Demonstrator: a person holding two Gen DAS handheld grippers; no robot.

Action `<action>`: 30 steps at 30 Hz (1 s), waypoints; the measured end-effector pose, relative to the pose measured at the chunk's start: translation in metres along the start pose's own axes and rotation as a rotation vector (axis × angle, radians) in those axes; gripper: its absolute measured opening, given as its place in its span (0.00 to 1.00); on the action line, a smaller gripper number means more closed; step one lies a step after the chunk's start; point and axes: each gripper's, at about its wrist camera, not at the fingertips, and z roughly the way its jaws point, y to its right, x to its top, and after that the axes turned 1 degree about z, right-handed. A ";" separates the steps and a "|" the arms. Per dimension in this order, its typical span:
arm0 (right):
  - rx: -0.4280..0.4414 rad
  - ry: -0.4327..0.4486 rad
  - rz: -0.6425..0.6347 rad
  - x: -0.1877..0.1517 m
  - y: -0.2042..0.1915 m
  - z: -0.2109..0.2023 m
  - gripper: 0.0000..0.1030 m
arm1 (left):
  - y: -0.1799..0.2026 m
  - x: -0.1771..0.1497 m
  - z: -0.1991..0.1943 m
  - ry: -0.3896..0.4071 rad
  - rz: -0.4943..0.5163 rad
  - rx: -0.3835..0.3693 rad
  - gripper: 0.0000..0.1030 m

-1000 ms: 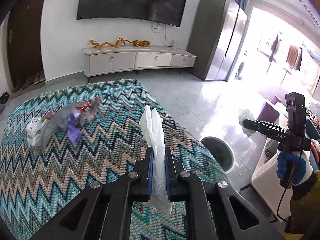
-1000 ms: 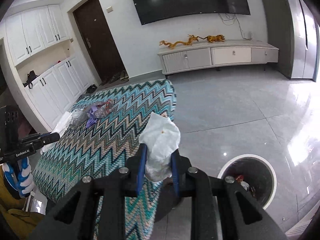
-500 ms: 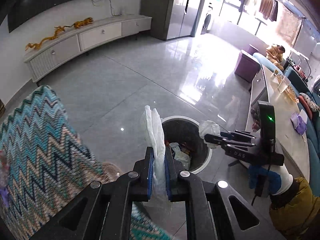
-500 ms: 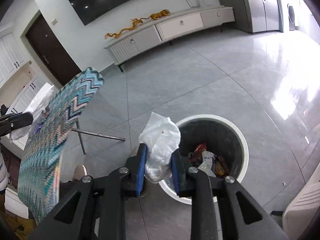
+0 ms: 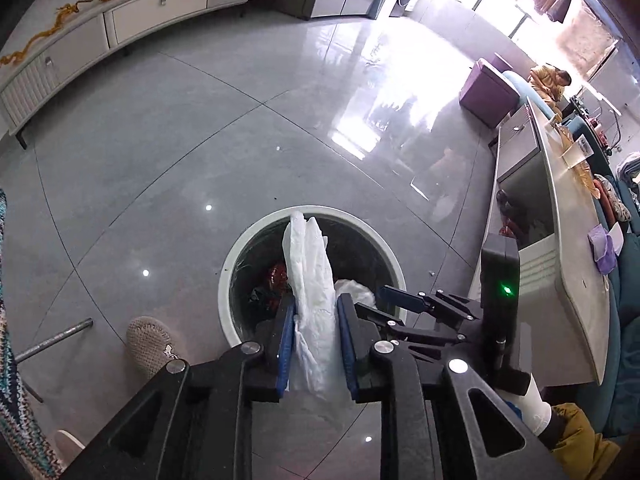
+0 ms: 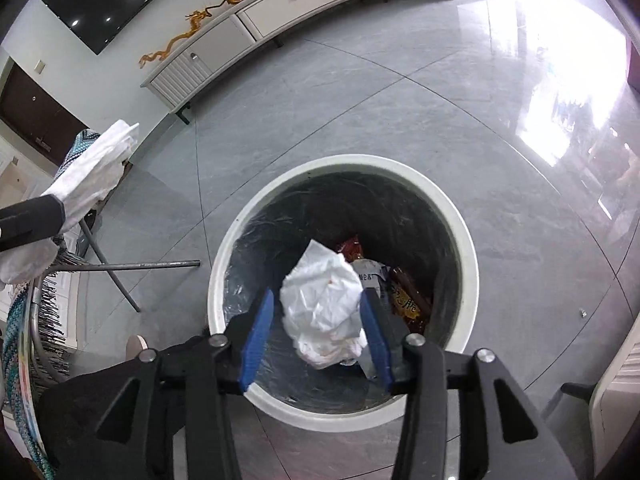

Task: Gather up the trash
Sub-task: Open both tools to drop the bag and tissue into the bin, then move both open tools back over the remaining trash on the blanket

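Your right gripper (image 6: 316, 312) hangs over the mouth of the bin (image 6: 466, 276), its blue-padded fingers (image 6: 256, 336) spread wide. A crumpled white tissue (image 6: 324, 308) sits between them with a gap showing on either side, above the black-lined inside of the bin; whether it touches either pad cannot be told from this view. Below it, red and brown snack wrappers (image 6: 404, 300) lie on the bin's floor.

Your left gripper (image 5: 316, 332) is over the near side of the same bin (image 5: 240, 256), its fingers (image 5: 286, 336) standing a little apart around a long folded white tissue (image 5: 310, 276) that rises upright over the opening. The tissue lies against the left pad, and a narrow sliver of space shows by the right one, so how firmly it is held cannot be told. From the left wrist camera, the right gripper (image 5: 404, 304) reaches in from the right across the rim, a green light glowing on its body.

Around the bin spreads a glossy grey tiled floor (image 5: 200, 128). A slipper (image 5: 150, 340) rests just left of the bin, and the zigzag cloth (image 6: 16, 320) of the table edges the left of the right wrist view. A low white cabinet (image 6: 280, 4) lines the far wall.
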 end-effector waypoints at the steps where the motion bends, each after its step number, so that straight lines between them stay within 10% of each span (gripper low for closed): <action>1: -0.003 -0.003 0.002 -0.001 0.002 0.002 0.45 | -0.001 0.000 0.003 -0.004 -0.007 -0.005 0.25; 14: 0.017 0.075 0.030 -0.003 -0.010 -0.033 0.47 | 0.003 -0.009 -0.032 0.070 -0.007 -0.018 0.31; 30: 0.035 0.273 -0.201 -0.008 -0.136 -0.161 0.47 | -0.027 -0.097 -0.214 0.348 -0.011 0.097 0.31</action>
